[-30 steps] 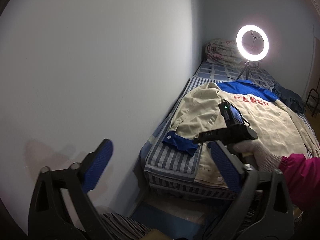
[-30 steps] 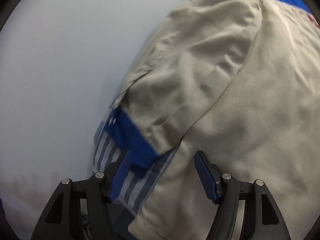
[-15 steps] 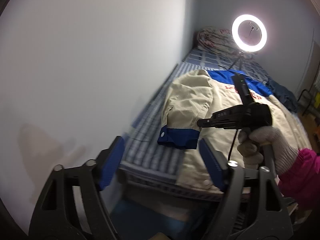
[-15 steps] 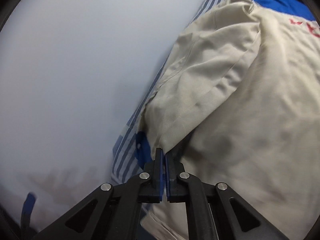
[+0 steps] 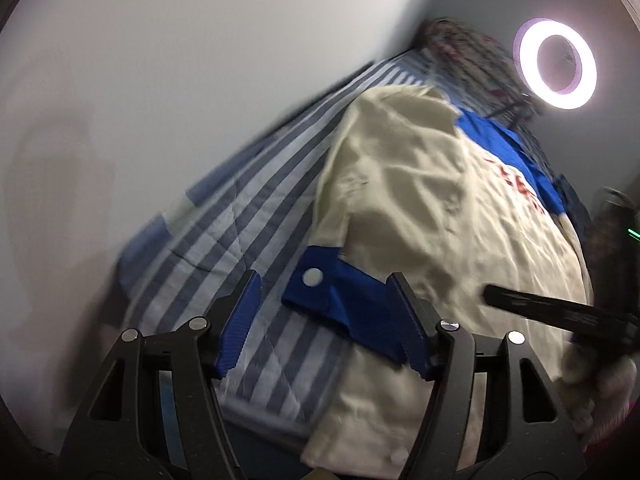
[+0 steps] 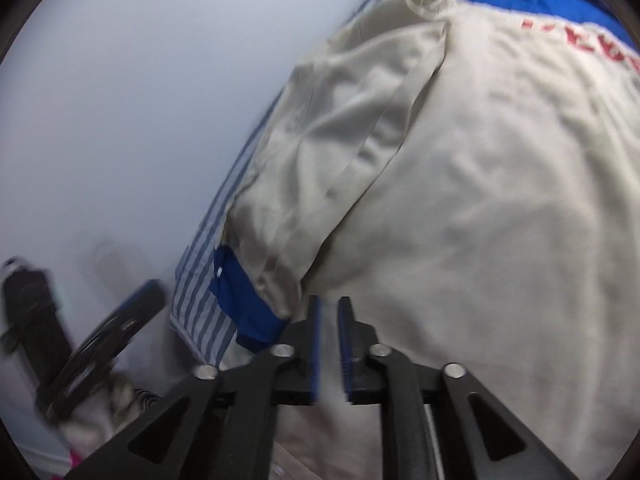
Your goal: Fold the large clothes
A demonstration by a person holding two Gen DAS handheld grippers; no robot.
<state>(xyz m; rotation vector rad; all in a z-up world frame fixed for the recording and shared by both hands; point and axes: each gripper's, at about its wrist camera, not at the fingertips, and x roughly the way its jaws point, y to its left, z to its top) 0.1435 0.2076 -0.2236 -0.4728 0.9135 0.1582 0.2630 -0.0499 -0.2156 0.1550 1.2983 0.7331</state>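
A beige jacket (image 5: 436,208) with a blue yoke and red letters lies back up on the striped bed. Its left sleeve is folded over the body and ends in a blue cuff (image 5: 340,300) with a white snap. My left gripper (image 5: 324,320) is open, its blue pads on either side of the cuff, close above it. My right gripper (image 6: 329,344) shows a narrow gap between its pads and holds nothing; it hovers over the beige body (image 6: 480,200) just right of the cuff (image 6: 244,304). The right gripper also shows in the left wrist view (image 5: 560,312).
The striped sheet (image 5: 224,248) covers the bed, which stands against a white wall (image 5: 160,80) on the left. A lit ring light (image 5: 556,64) and a bundled quilt (image 5: 472,56) are at the bed's far end. Dark clothing (image 5: 572,200) lies at the right edge.
My left gripper has moved forward and down to the blue cuff. My right gripper was shut half a second ago and has parted slightly, shifting right off the cuff.
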